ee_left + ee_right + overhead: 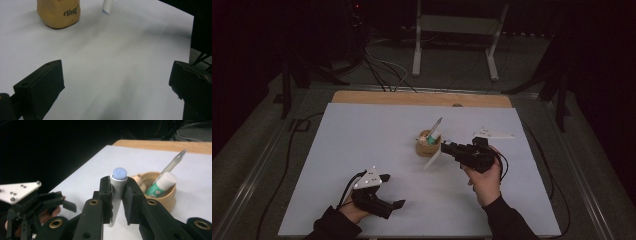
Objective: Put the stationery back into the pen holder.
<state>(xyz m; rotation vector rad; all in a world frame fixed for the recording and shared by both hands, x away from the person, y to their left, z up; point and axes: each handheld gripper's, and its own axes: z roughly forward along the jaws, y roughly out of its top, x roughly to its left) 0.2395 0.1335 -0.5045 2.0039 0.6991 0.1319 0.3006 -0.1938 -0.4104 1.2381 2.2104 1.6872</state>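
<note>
The table (362,150) is covered by a white sheet, with a strip of bare wood showing along its far edge. Near the middle stands a small tan wooden cup (428,145), round and low, with dark lettering on its side in the left gripper view. Inside it lean a grey pen-like stick with a pointed, forked tip (172,163) and a green-and-white tube with a white cap (161,185); a pale rounded object lies against the cup's far inner wall, too hidden to identify.

The right gripper (451,148) is just right of the cup, held in the person's right hand (486,180). Its jaws are clamped on a white marker (118,186), a grey-white cylinder with a bluish rounded end. In the right gripper view the marker stands between the two black jaws with its bluish end rising above them. In the high view it slants down and left from the jaws, its lower end at or near the sheet just beside the cup, though contact with the sheet cannot be confirmed.

The left gripper (393,191) sits near the front edge of the table at the left, well apart from the cup, held in the person's left hand (354,212). Its jaws are spread wide with only bare sheet between them, gripping nothing. A dark cable (287,165) trails off the table's left side.
</note>
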